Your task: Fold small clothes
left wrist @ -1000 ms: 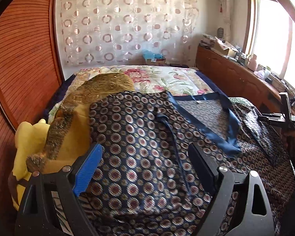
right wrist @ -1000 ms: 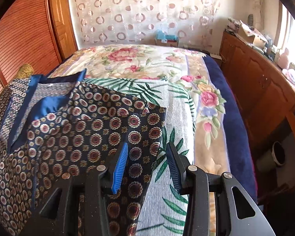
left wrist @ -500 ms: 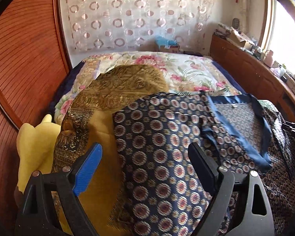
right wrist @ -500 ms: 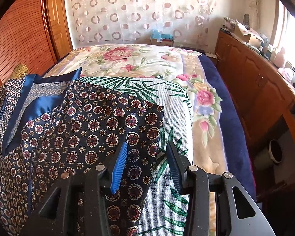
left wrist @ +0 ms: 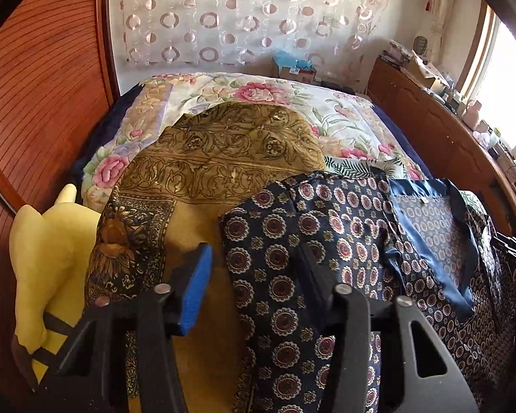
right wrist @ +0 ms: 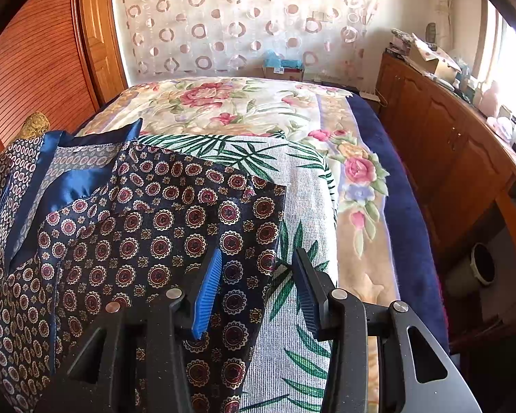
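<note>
A dark navy top with red medallion print and a blue satin collar lies spread on the bed; it shows in the left wrist view (left wrist: 326,247) and in the right wrist view (right wrist: 137,234). My left gripper (left wrist: 254,285) is open, straddling the garment's left edge just above it. My right gripper (right wrist: 258,289) is open, over the garment's right sleeve edge. Neither holds cloth.
A gold patterned cloth (left wrist: 223,151) lies left of the top, beside a yellow plush toy (left wrist: 48,258). A leaf-print towel (right wrist: 302,206) lies under the top on the floral bedspread (right wrist: 223,103). A wooden cabinet (right wrist: 447,158) runs along the right, wooden panels (left wrist: 34,86) on the left.
My left gripper moved left toward the garment's left edge, so the gold cloth and plush toy fill more of its view. The right gripper barely moved. Both stayed open.
</note>
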A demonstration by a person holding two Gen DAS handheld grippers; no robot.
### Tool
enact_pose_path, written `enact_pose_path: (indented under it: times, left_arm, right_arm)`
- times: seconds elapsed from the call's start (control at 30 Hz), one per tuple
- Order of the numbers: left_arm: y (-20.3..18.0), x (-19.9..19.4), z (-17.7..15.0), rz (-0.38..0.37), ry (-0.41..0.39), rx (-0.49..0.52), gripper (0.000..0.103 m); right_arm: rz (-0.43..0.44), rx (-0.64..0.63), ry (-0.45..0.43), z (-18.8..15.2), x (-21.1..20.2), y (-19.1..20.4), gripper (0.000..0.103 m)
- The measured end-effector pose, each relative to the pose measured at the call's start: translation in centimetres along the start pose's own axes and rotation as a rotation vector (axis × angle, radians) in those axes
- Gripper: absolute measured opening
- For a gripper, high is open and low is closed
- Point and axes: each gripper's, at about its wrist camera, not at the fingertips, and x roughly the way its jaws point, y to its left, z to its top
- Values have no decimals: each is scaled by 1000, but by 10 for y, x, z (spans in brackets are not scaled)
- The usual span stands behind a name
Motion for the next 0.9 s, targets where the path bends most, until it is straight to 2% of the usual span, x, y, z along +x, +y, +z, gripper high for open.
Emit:
enact_pose_path:
  times: [0.27, 0.3, 0.33, 0.37, 0.43, 0.8, 0.83, 0.9]
  left_arm:
    - [2, 5, 2, -52, 0, -33, 46]
    - [1, 5, 2, -58, -2, -32, 41]
    - [-1, 4, 2, -62, -5, -25, 31]
    - [-3, 3, 2, -63, -11, -17, 25]
    - [-5, 0, 2, -63, -25, -8, 22]
    - [-6, 5, 5, -36, -8, -6, 21]
    - [-10, 2, 4, -47, -19, 7, 7]
    - [-17, -8, 2, -62, -53, 28, 3]
  right_arm:
    - [0, -1, -1, 0, 0, 0, 45]
    - [0, -1, -1, 0, 0, 0, 45]
    - [0, -1, -1, 0, 0, 0, 45]
    - [0, -1, -1, 0, 0, 0, 45]
    - [-1, -1, -1, 0, 0, 0, 45]
    - [-2, -1, -1, -1, 0, 0, 45]
    - [-2, -1, -1, -1, 0, 0, 45]
    - [-2, -1, -1, -1, 0, 0, 45]
